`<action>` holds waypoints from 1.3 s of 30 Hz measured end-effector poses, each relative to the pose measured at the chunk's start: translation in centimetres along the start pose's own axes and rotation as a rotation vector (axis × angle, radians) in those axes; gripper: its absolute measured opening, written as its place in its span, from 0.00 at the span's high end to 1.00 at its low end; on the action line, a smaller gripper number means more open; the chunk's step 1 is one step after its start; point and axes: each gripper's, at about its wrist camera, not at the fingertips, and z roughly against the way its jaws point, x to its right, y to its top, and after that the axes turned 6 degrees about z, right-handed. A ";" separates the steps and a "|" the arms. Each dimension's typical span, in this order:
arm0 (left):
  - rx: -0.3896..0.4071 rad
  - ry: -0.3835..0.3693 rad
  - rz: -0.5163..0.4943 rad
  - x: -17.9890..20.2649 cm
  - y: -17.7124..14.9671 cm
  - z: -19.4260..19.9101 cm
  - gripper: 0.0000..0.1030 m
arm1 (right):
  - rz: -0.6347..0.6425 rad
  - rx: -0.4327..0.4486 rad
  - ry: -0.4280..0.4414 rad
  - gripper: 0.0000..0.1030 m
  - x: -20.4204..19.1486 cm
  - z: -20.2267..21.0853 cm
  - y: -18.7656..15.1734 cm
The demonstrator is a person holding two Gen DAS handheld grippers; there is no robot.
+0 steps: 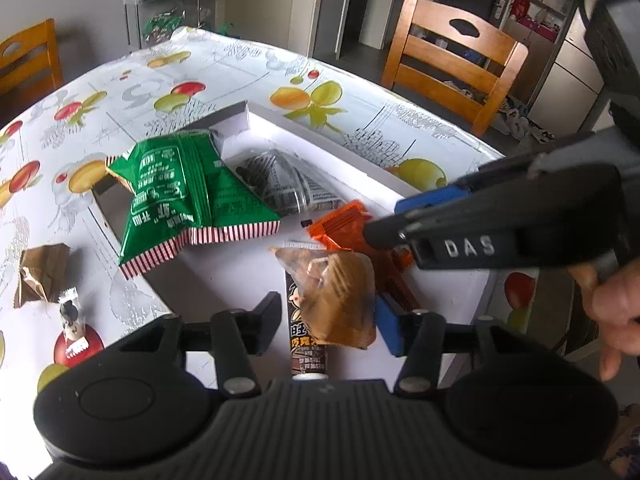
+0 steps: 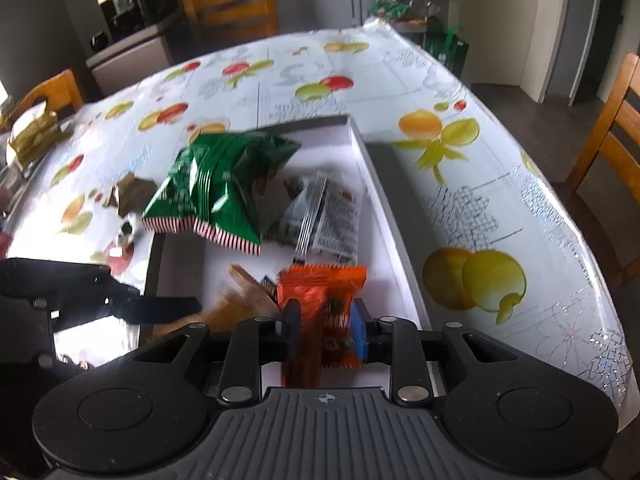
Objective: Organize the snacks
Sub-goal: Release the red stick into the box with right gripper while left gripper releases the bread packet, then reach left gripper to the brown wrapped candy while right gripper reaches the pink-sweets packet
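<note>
A white box lies on the table and holds a green snack bag, a grey printed packet, a brown stick pack and a clear tan snack pack. My left gripper is open, its fingers either side of the tan pack. My right gripper is shut on an orange packet over the box; it also shows in the left wrist view.
A brown wrapper and a small white-and-black candy lie on the fruit-print tablecloth left of the box. Wooden chairs stand around the table. Gold packets sit at the far left.
</note>
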 end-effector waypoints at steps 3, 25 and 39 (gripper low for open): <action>0.009 -0.015 -0.016 0.1 -0.1 0.5 0.43 | -0.017 0.031 -0.007 0.68 0.0 0.4 0.4; 0.100 0.026 0.078 -4.3 -2.7 7.1 0.41 | 0.054 0.113 0.076 0.58 -6.8 1.2 3.3; 0.104 0.087 0.142 -6.8 -5.6 10.6 0.41 | 0.088 0.123 0.114 0.48 -10.3 1.2 3.7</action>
